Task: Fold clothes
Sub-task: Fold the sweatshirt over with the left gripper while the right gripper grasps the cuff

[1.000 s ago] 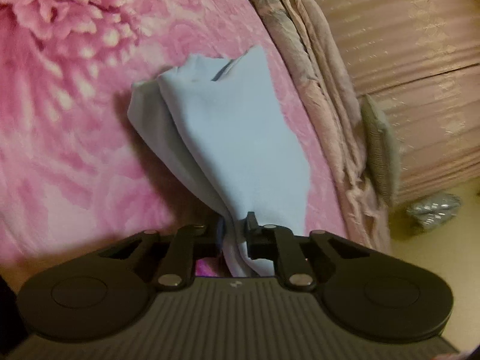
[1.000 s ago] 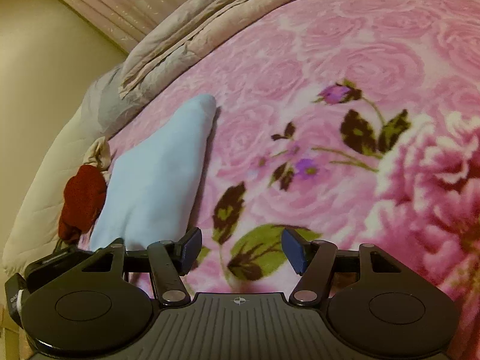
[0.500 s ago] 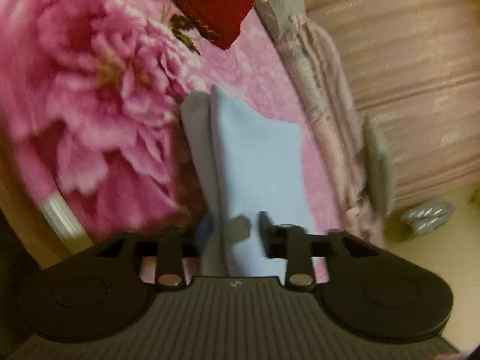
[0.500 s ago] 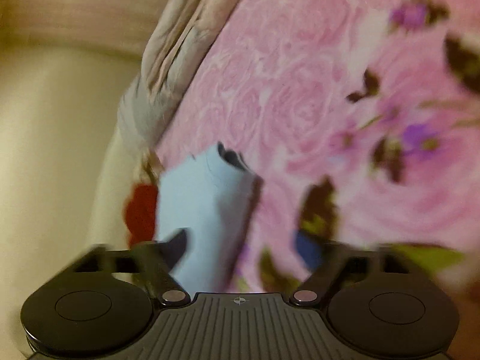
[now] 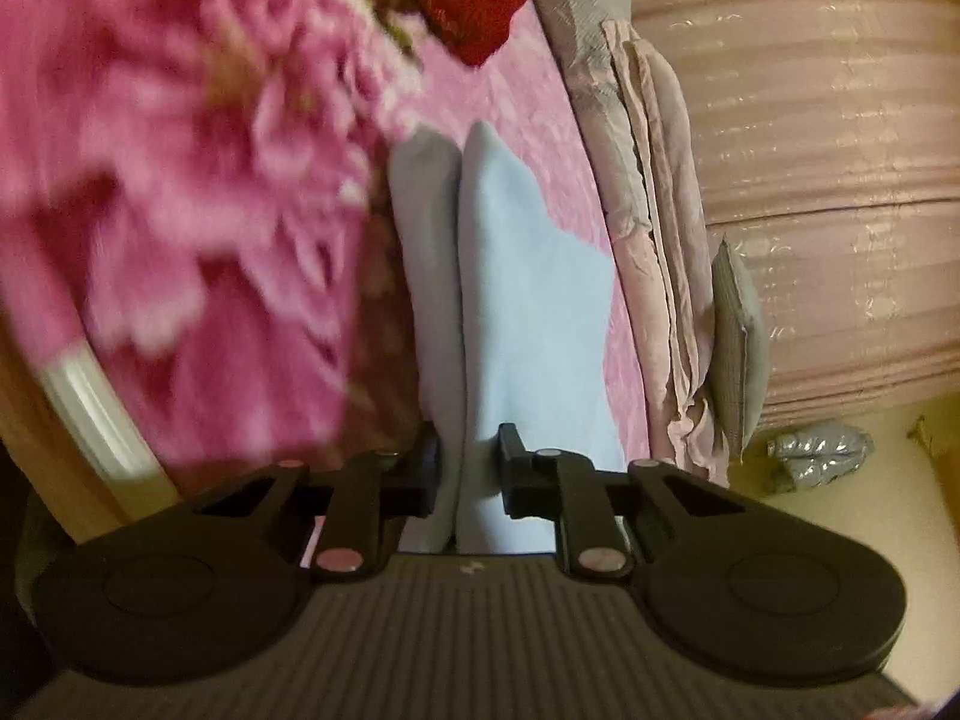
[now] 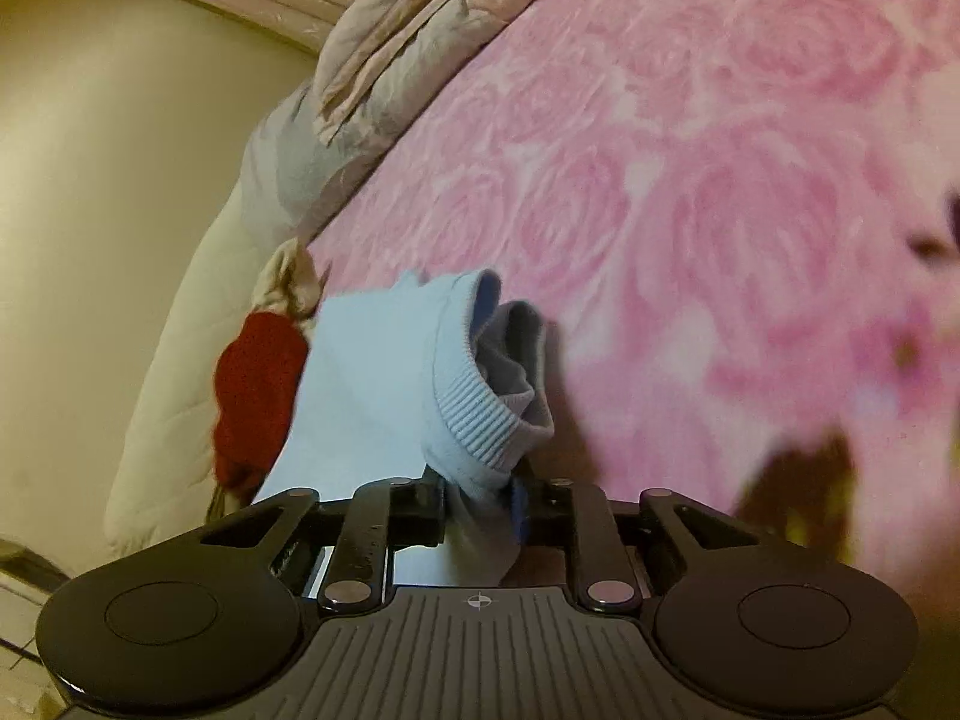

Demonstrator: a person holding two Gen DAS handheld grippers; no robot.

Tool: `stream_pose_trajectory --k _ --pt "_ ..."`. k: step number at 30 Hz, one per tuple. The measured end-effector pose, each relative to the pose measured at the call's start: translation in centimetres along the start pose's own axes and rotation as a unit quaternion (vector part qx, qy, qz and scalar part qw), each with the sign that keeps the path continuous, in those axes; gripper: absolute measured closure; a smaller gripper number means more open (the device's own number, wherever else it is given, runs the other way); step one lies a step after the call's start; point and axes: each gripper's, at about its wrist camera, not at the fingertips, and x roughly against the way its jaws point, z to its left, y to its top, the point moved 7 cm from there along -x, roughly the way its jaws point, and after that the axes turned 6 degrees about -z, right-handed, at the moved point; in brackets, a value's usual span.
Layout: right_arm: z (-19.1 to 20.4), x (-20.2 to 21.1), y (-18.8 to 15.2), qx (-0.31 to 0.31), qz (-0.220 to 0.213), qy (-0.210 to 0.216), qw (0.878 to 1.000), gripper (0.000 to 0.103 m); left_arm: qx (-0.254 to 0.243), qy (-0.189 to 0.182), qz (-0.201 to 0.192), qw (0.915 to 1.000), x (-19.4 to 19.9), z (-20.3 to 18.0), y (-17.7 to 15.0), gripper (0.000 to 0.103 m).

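Both claws on bunched pale-blue garment (image 5: 528, 300).

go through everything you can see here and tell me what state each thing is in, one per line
Light blue knit garment: bunched in folds, gripped at two places, ribbed cuff end exposed.
Left tongs: shut on the garment's fabric.
Right tongs: shut on fabric just below the ribbed cuff.
Dark red knit item: lying crumpled beside the garment.
Pink floral blanket: spread flat.
Beige quilt: folded at the blanket's edge.

Matte black left gripper (image 5: 467, 468) and right gripper (image 6: 478, 507) — ribbed housings, silver pivot screws, round discs
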Motion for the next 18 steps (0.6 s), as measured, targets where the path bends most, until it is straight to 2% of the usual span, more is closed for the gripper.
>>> stream_pose_trajectory --k 2,4,6,7,10,13,18 --pt "0.9 1.0 -2.5 -0.006 0.026 0.007 1.000 0.085 -0.018 0.011 -0.006 0.9998 0.7 0.3 1.8 0.087" --pt "1.6 1.6 -4.8 0.009 0.047 0.008 0.999 0.080 -0.039 0.026 0.007 0.9989 0.8 0.6 2.9 0.084" --pt "1.9 2.1 -5.2 0.047 0.049 -0.009 0.998 0.042 -0.043 0.022 0.010 0.9988 0.2 0.5 3.6 0.081" --pt "2.0 2.5 -4.6 0.071 0.035 -0.022 0.997 0.039 -0.045 0.019 0.011 0.9988 -0.1 0.5 3.9 0.080" --pt "2.5 3.5 -1.4 0.122 -0.013 -0.039 0.992 0.037 -0.049 0.010 0.013 0.9987 -1.1 0.4 4.9 0.071" --pt "3.3 1.9 2.2 0.128 -0.028 -0.023 0.991 0.037 -0.053 0.001 0.016 0.9985 -2.2 0.2 5.9 0.069" --pt "4.7 -4.5 3.6 0.150 0.010 0.007 0.989 0.037 -0.047 -0.015 0.020 0.9986 -4.2 0.2 7.4 0.068"
